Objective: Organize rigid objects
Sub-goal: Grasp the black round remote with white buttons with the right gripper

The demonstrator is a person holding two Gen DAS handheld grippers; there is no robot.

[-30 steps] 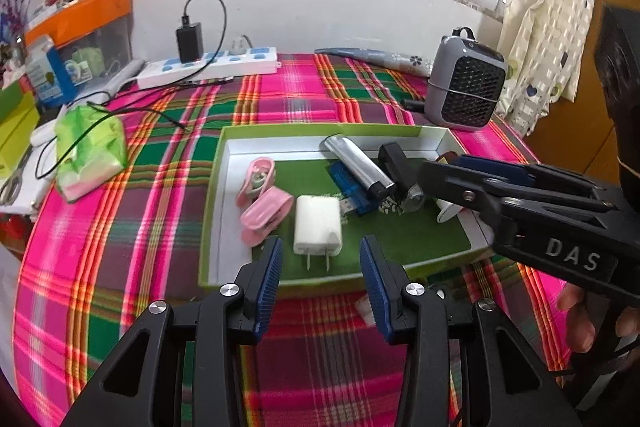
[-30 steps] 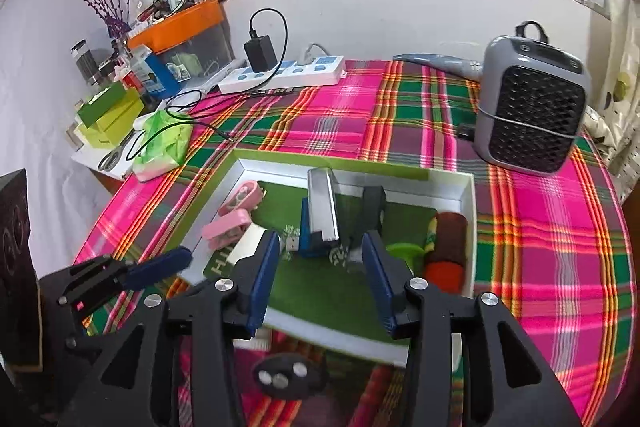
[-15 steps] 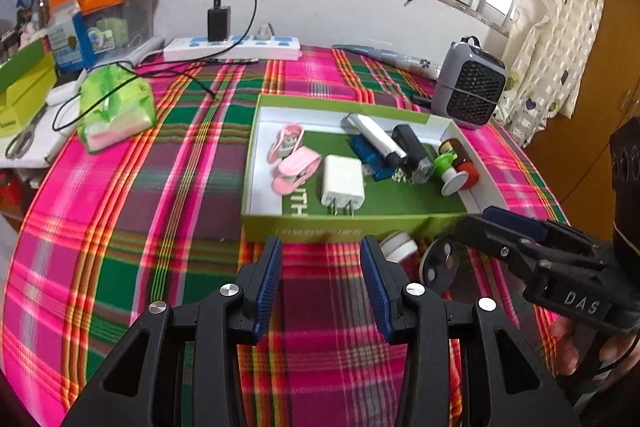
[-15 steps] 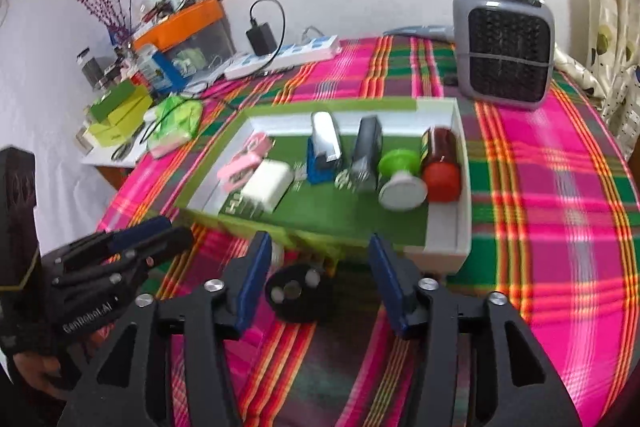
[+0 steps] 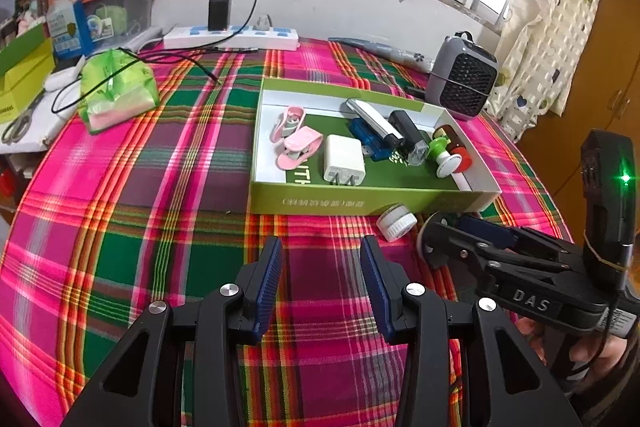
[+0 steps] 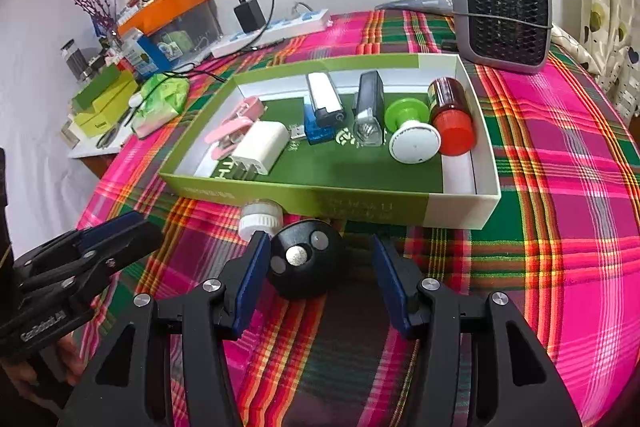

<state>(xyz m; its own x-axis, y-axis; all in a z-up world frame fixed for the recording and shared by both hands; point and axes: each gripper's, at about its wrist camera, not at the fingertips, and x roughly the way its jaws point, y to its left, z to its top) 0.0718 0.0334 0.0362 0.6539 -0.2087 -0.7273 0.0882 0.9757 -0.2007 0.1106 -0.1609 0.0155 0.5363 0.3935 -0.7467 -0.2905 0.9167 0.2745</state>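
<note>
Blue ribbed pads line my right gripper (image 6: 316,275), whose fingers stand wide apart low in the right wrist frame; between them, nearer the left pad, sits a glossy black round knob (image 6: 306,259) with three small metal discs on its face. I cannot tell whether the pad touches it; nothing is clamped. Just above it a white ridged plastic cap (image 6: 260,218) lies on the cloth against the front wall of the shallow green-and-white cardboard box (image 6: 360,203).

My left gripper (image 5: 320,283) is likewise spread wide at the bottom of its frame, holding nothing over the pink-and-green plaid tablecloth (image 5: 140,211).

Inside the box, mid-frame, lie two pink plastic clips (image 5: 294,141), a smooth white plug charger (image 5: 344,159), a blue USB adapter (image 5: 368,139) under a silver oblong stick (image 5: 374,117), a black rectangular lighter-like block (image 5: 408,133), a green spool with a white round end (image 5: 444,155), and a brown bottle with a red cap (image 6: 450,115) at the right end.

A grey mesh-fronted heater (image 6: 502,11) stands upright in the upper right behind the box.
</note>
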